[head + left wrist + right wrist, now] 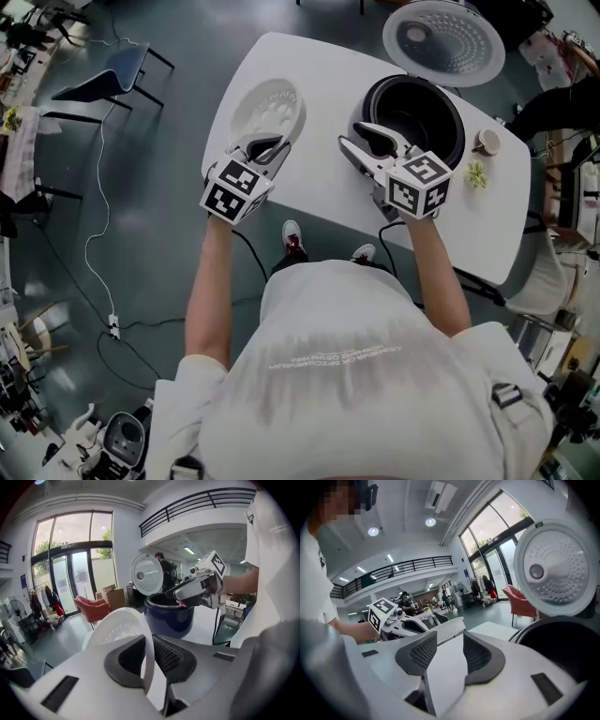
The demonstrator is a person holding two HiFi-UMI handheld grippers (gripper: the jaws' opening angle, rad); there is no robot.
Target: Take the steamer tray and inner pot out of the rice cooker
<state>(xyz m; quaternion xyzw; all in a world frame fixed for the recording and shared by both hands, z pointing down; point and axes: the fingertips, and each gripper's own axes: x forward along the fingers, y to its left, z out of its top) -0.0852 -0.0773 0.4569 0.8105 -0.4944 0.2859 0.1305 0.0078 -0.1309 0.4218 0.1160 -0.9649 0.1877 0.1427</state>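
My left gripper (267, 148) is clamped on the thin rim of the white steamer tray (269, 107). In the left gripper view, the rim stands edge-on between the two dark pads (165, 654) and both pads press against it. The tray is out of the rice cooker (361, 117) and hangs tilted over the left part of the white desk (314, 192). Its perforated face is turned up and away from me. I cannot tell whether its far edge touches the desk.

My right gripper (359, 141) has its jaws apart with nothing between them. In the right gripper view, only bare desk shows in the gap (450, 641). It sits just at the near rim of the rice cooker, pointing towards the opening.

The dark inner pot (414, 114) sits inside the cooker, towards the right side of the desk. The lid (442, 42) stands open behind it, its dotted inner plate facing up. From the left gripper view, the blue cooker body (168, 618) stands beyond the tray, with the right gripper (174, 597) at its rim.

A small cup (487, 142) and a little green sprig (476, 174) lie on the desk just right of the cooker.
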